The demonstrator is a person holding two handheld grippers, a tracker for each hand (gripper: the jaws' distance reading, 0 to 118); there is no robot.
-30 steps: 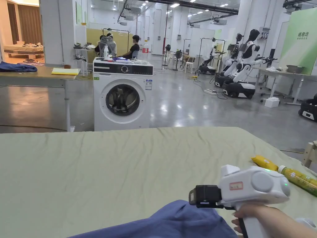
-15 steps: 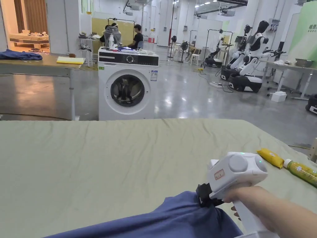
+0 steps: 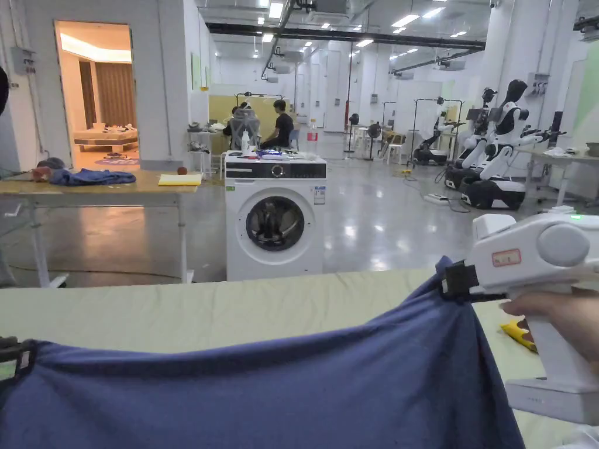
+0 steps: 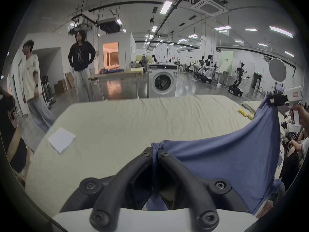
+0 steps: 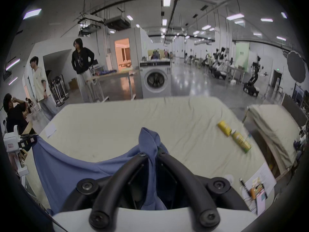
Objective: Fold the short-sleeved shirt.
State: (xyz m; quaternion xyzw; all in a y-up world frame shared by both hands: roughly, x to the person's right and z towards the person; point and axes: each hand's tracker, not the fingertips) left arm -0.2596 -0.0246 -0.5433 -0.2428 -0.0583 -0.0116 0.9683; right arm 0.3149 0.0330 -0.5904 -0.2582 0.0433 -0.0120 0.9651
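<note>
The blue shirt (image 3: 327, 380) hangs stretched between the two grippers above the pale green bed sheet (image 3: 205, 310), its upper edge sagging in a curve between them. The right gripper (image 3: 449, 282) pinches one bunched corner, raised higher; in the right gripper view both jaws press together on a twist of fabric that pokes up past the tips. The left gripper (image 4: 155, 152) is likewise clamped on the other corner, cloth squeezed between its closed jaws. In the head view the left gripper sits at the frame's left edge, mostly cut off, so its grip cannot be judged from there. The shirt's lower part runs out of frame, and its sleeves cannot be made out, perhaps hidden in the folds. The right gripper view shows a yellow packet (image 5: 224, 130) and a bottle (image 5: 240, 141) lying end to end on the sheet; the head view shows just a sliver of the packet behind the hand (image 3: 556, 318). A white paper (image 4: 61, 139) lies near the sheet's left edge in the left gripper view.
</note>
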